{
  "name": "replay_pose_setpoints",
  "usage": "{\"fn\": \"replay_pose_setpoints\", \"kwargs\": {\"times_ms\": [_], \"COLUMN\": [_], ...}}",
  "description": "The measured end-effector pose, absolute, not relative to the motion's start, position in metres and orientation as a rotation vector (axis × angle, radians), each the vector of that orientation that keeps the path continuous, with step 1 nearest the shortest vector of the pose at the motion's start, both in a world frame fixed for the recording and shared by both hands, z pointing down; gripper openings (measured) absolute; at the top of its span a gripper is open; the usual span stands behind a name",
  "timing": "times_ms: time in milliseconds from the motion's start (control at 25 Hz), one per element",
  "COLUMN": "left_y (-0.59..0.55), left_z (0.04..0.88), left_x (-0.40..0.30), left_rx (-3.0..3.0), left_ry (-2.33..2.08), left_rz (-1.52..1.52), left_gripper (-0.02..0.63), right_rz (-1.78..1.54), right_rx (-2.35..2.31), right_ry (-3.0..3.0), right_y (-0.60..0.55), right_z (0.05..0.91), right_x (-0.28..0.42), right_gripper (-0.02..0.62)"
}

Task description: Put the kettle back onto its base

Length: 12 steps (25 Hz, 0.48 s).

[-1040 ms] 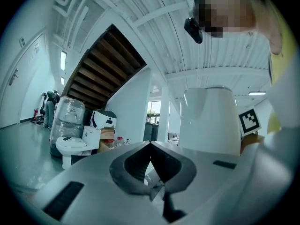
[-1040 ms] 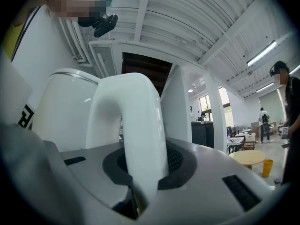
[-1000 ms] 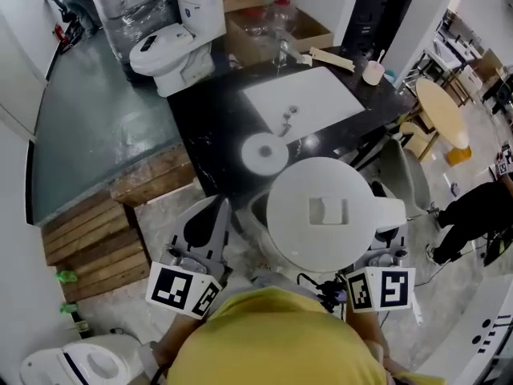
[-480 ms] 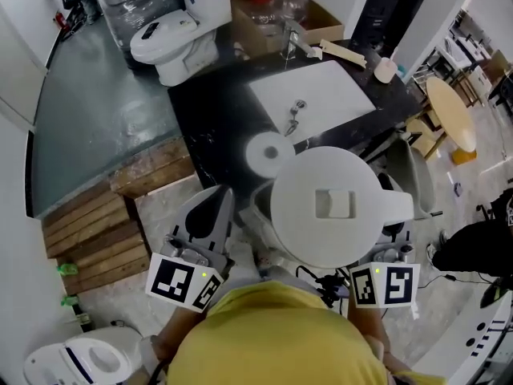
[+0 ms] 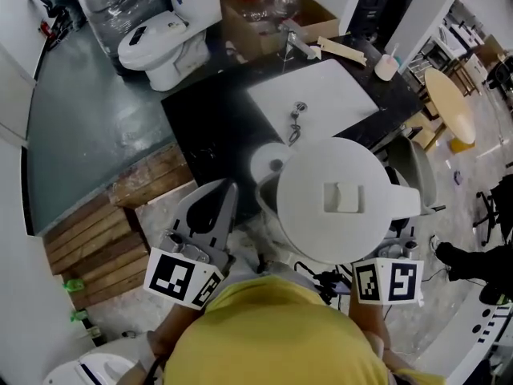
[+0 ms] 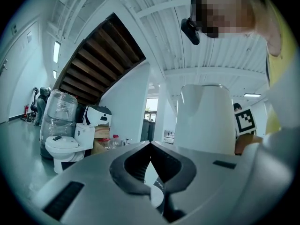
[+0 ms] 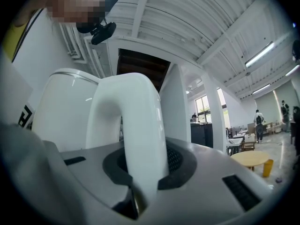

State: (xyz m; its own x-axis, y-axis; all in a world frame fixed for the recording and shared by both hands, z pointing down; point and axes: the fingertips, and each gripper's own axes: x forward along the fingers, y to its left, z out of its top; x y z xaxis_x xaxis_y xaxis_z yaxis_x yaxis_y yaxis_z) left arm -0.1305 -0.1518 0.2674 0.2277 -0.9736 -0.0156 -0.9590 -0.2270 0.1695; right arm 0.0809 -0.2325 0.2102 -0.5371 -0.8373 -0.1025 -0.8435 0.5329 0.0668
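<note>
White kettle (image 5: 345, 199) hangs in the air, standing straight up with its lid on top. The right tongs (image 7: 143, 170) pinch its curved handle (image 7: 136, 102) tight. The round white base (image 5: 267, 159) lies flat on the black desk (image 5: 208, 119), on the near side of the sink (image 5: 313, 95). From the kettle, the base is ahead and a little to the left. In the head view the kettle's edge hides part of it. So I think the kettle has to go forward, a bit left, then down. The left tongs (image 5: 230, 185) are pressed together with nothing in them. They are close beside the base, but the right hand has the kettle.
</note>
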Motion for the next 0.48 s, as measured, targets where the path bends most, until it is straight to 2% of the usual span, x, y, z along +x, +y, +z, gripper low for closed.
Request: {"fn": "replay_pose_setpoints", "kwargs": {"times_ms": [480], "left_y": [-0.185], "left_z": [0.29], "left_x": [-0.14], "left_rx": [2.391], "left_ry": [-1.777], "left_rz": [-0.135], "left_gripper": [0.009], "right_rz": [0.17], "right_rx": [-1.524], "right_ry": [2.66], "right_y": [-0.269], "right_z": [0.226], "right_x": [0.065], "right_gripper": [0.067]}}
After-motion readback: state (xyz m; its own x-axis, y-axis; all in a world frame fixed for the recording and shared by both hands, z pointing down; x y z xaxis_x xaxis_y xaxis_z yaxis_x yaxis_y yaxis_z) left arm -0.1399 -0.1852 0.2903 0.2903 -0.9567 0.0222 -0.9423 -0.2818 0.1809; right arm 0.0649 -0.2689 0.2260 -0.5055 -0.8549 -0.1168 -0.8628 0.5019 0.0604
